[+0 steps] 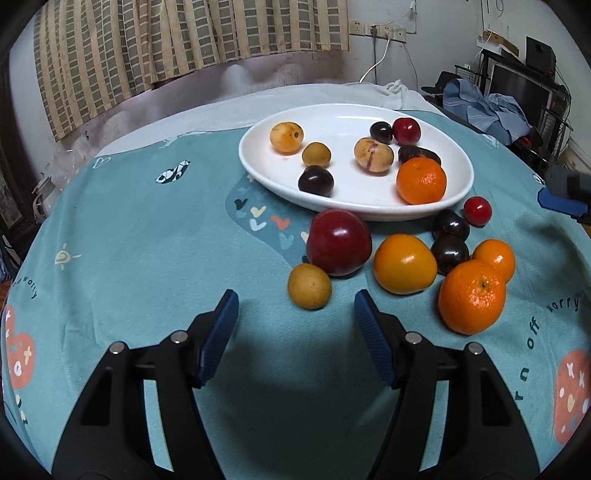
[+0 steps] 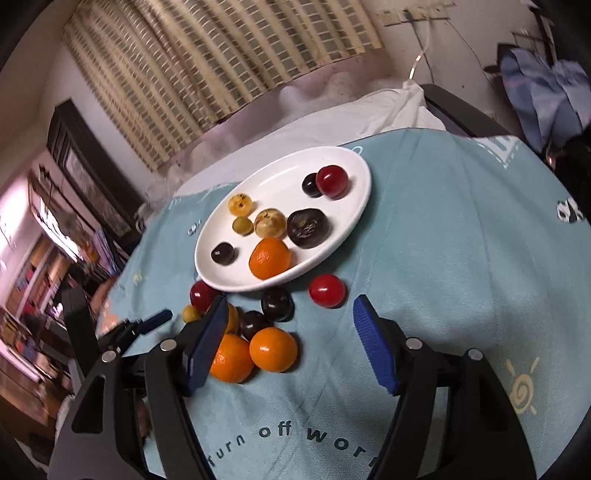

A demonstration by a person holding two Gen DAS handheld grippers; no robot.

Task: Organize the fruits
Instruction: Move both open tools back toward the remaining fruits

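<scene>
A white oval plate point(image 1: 332, 122) point(image 2: 280, 173) sits at the far side of the teal cloth and holds several fruits, among them a tangerine point(image 1: 421, 181) and a dark plum point(image 1: 316, 181). Loose on the cloth in front of it lie a big red plum point(image 1: 339, 242), a small yellow fruit point(image 1: 309, 286), an orange fruit point(image 1: 405, 264), two tangerines point(image 1: 472, 297) point(image 2: 273, 349) and a small red fruit point(image 2: 327, 291). My left gripper point(image 1: 295, 299) is open just short of the small yellow fruit. My right gripper point(image 2: 291, 299) is open above the loose pile, with nothing gripped.
The teal tablecloth point(image 1: 147, 229) covers a round table that drops away on all sides. A white cloth point(image 1: 395, 90) lies bunched at the far edge. Behind hang a striped curtain point(image 1: 184, 37) and wall sockets point(image 1: 376, 29). Blue clothes point(image 1: 491, 110) are piled at the right.
</scene>
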